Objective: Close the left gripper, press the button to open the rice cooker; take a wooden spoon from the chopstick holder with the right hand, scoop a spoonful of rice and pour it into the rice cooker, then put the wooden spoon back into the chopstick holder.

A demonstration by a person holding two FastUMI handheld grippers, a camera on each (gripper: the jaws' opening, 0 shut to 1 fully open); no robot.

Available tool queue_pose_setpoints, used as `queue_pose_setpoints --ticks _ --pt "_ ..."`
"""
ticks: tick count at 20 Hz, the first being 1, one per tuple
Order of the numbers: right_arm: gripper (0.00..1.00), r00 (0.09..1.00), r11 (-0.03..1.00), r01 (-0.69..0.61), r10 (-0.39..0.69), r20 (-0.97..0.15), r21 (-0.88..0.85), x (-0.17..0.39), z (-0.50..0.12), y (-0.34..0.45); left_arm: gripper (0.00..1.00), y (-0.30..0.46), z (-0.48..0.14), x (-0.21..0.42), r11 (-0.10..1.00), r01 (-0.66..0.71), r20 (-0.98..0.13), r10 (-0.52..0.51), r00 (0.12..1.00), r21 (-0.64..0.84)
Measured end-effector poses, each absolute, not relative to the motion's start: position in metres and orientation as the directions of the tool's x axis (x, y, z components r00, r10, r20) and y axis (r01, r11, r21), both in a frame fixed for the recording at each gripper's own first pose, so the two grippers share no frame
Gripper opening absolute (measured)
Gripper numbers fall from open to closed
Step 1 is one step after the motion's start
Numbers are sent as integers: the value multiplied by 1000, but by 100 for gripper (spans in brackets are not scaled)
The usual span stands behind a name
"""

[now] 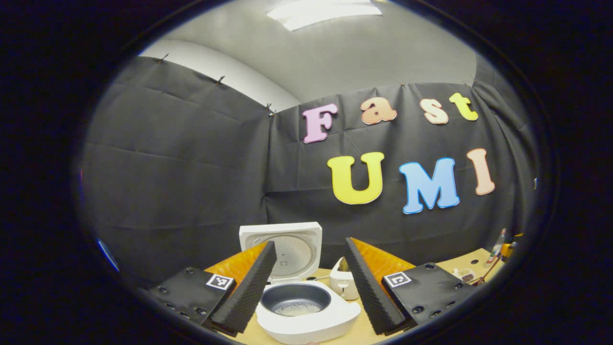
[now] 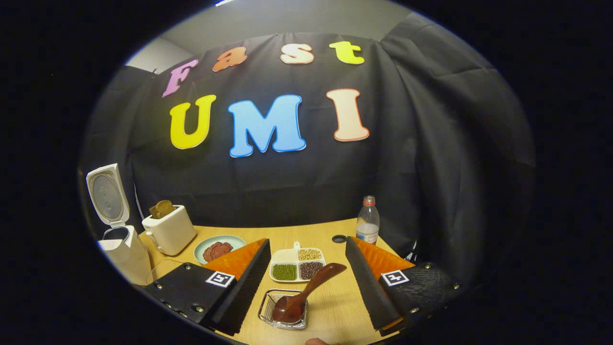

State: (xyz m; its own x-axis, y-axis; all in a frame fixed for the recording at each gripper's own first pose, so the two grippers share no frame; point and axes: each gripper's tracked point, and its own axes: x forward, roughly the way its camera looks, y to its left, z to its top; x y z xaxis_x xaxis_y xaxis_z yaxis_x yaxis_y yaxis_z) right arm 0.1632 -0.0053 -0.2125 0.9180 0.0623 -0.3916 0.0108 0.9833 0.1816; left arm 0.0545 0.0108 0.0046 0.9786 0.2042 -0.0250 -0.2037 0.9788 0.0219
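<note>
The right gripper [image 2: 306,287] hangs over the table [image 2: 335,306] with its jaws spread wide and nothing between them. Just ahead and below, centred in the gap, lies the spoon [image 2: 306,290]: its bowl sits in the wire holder [image 2: 282,311] close to the gripper, and its handle leans up and away toward the far right, ending near the divided tray [image 2: 297,263] of grains. The handle's long axis therefore runs slantwise across the line between the two fingers, so a grasp on it would likely need a slight twist of the hand, or a pinch low on the stem.

The left gripper [image 1: 309,287] is also open wide and empty, pointed at the cooker [image 1: 306,311], which stands directly in front of it with its lid [image 1: 282,244] raised and some rice visible in the pot. From the right gripper the cooker stands far to the left, past the toaster [image 2: 167,230] and plate [image 2: 218,247]. The right hand is clearly the nearer one to the spoon.
</note>
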Motion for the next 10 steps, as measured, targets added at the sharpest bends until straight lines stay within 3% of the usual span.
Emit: queue_pose_setpoints --ticks 4,8,10 --pt "96 863 963 86 57 -502 257 171 -266 -16 95 6 11 44 973 -226 -27 228 973 55" --pt "98 772 902 106 191 -607 418 166 -309 6 98 -3 5 41 972 -224 -48 228 972 76" --pt "82 742 876 133 223 -633 464 166 -320 13 98 -7 -3 39 971 -221 -70 228 971 90"
